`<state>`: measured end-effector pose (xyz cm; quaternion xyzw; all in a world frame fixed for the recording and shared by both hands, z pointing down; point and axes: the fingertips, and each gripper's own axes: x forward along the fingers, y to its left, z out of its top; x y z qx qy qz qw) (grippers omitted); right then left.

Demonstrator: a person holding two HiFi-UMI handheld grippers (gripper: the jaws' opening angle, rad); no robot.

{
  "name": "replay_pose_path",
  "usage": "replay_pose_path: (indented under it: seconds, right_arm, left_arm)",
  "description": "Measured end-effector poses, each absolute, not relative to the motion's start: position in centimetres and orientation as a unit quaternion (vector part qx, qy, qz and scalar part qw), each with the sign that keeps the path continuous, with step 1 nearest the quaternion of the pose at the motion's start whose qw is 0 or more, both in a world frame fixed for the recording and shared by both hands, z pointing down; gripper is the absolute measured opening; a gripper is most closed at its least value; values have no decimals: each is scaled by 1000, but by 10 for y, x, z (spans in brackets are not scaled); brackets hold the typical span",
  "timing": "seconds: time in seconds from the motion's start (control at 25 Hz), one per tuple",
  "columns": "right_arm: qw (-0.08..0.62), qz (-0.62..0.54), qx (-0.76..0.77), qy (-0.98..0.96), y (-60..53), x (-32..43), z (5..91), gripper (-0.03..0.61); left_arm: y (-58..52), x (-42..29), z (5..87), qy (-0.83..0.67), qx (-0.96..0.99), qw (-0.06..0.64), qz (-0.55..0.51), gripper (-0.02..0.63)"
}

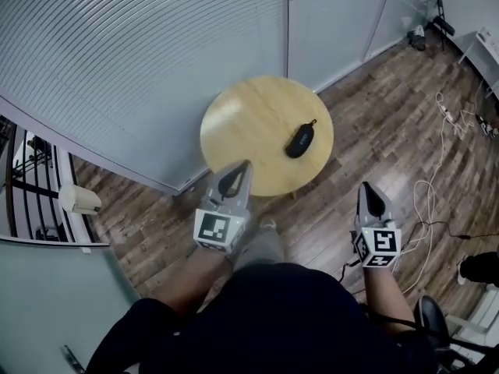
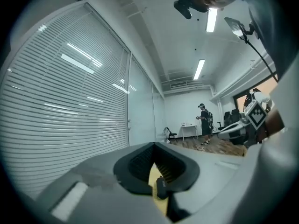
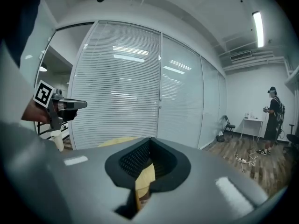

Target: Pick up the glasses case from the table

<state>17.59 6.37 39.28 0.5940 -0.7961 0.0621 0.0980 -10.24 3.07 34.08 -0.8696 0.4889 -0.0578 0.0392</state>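
Note:
A black oval glasses case lies on the right part of a round wooden table. Nothing touches it. My left gripper hangs over the table's near edge, a little short and left of the case, jaws shut and empty. My right gripper is off the table's near right side above the floor, also shut and empty. In the left gripper view, the case and a strip of table top show through the slit below the closed tips. The right gripper view shows its closed tips and the table beyond.
A glass wall with blinds stands right behind the table. Loose cables and a power strip lie on the wood floor to the right. A white cylinder sits at the left. A person stands by a distant white desk.

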Motion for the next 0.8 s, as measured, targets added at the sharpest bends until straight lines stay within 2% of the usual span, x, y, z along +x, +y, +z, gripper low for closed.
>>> replay_pose_path:
  seconds: [0.2,0.4,0.52,0.68,0.8]
  right_arm:
    - [97,102,612,-778,-19,157,409,8]
    - [94,124,613,-774,-85,133,408,8]
    - [91,136,618,-769,-114,131,411,8]
    - [53,172,618,-766,-143,136,417,8]
    - [59,191,609,-767,-161,141,429,8]
  left_arm:
    - [-62,-109,335,462,-882,66,-67,3]
    - [-143,-114,342,447,-892,32,-56,3]
    - [-174,-107,347,434,-899,21,-55,3]
    - [-200,-96,341,432,-900,34,-46,3]
    - [-210,-90,345,433,-899,21,-61,3]
